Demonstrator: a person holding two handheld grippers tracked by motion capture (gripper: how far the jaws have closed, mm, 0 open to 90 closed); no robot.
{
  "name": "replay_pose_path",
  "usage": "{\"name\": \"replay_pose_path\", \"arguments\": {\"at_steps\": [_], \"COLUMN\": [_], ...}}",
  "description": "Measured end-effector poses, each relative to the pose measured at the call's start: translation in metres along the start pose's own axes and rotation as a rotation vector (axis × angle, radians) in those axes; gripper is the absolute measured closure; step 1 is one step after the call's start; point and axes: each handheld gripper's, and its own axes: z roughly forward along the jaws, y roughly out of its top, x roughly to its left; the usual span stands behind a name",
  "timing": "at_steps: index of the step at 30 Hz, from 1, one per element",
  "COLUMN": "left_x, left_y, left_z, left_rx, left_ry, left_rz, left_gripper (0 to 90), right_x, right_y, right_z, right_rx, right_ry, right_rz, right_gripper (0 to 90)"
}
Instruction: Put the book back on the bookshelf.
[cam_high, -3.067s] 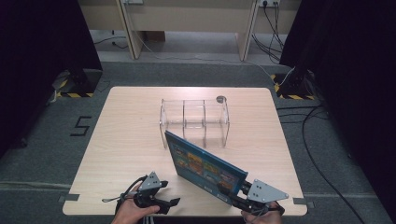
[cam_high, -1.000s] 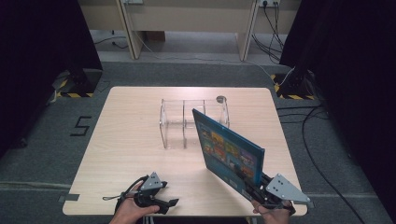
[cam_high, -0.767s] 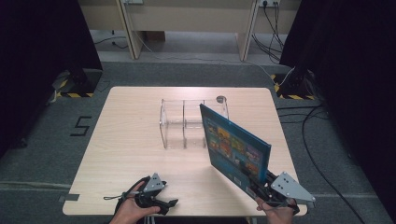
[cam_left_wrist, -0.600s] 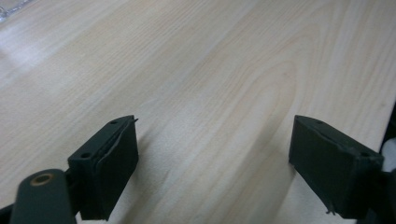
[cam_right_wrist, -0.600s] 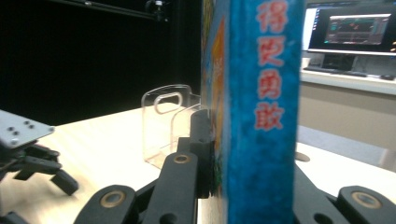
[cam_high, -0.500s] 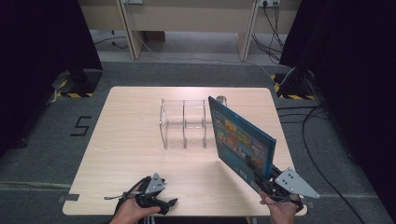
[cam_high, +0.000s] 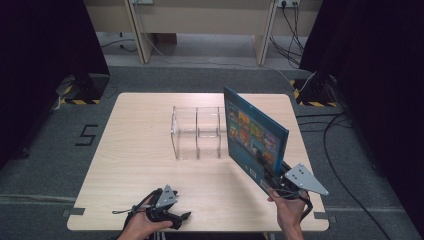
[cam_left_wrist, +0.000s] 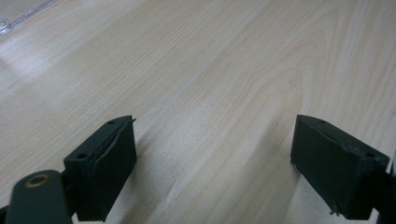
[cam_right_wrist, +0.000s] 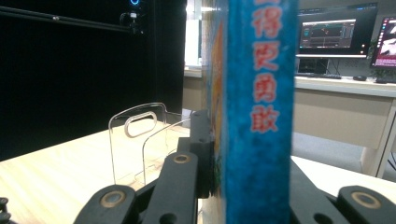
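A large blue picture book is lifted off the table, tilted up on its edge, at the right side of the high view. My right gripper is shut on its lower corner. In the right gripper view the book's blue spine with red characters stands upright between the black jaws. A clear plastic book rack stands at the table's middle, just left of the book; its handle cut-out is visible past the jaws. My left gripper rests near the front edge, its fingers wide apart over bare wood, holding nothing.
The light wooden table has open surface left of the rack. Black curtains flank both sides. Cables run over the floor at the right. A desk with monitors stands behind the book.
My right gripper has swung the book rightward and tipped it more upright, carrying it toward the rack's right end. The left gripper has stayed in place.
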Motion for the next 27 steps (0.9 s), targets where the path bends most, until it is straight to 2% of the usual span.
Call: {"name": "replay_pose_path", "arguments": {"at_steps": [10,21,27], "left_x": [0.001,0.006,0.006], "left_y": [0.001,0.0,0.0], "left_z": [0.0,-0.001,-0.001], "left_rx": [0.006,0.002,0.002], "left_ry": [-0.008,0.002,0.002], "left_rz": [0.005,-0.001,-0.001], "left_gripper": [13.4,13.6,13.5], "right_x": [-0.003,-0.005,-0.006], "right_y": [-0.002,-0.001,-0.001], "right_z": [0.017,0.034,0.05], "right_rx": [0.0,-0.006,-0.014], "right_ry": [-0.021,-0.049,-0.084], "right_rz": [0.009,0.023,0.033], "right_gripper": [82.2,82.2,82.1]}}
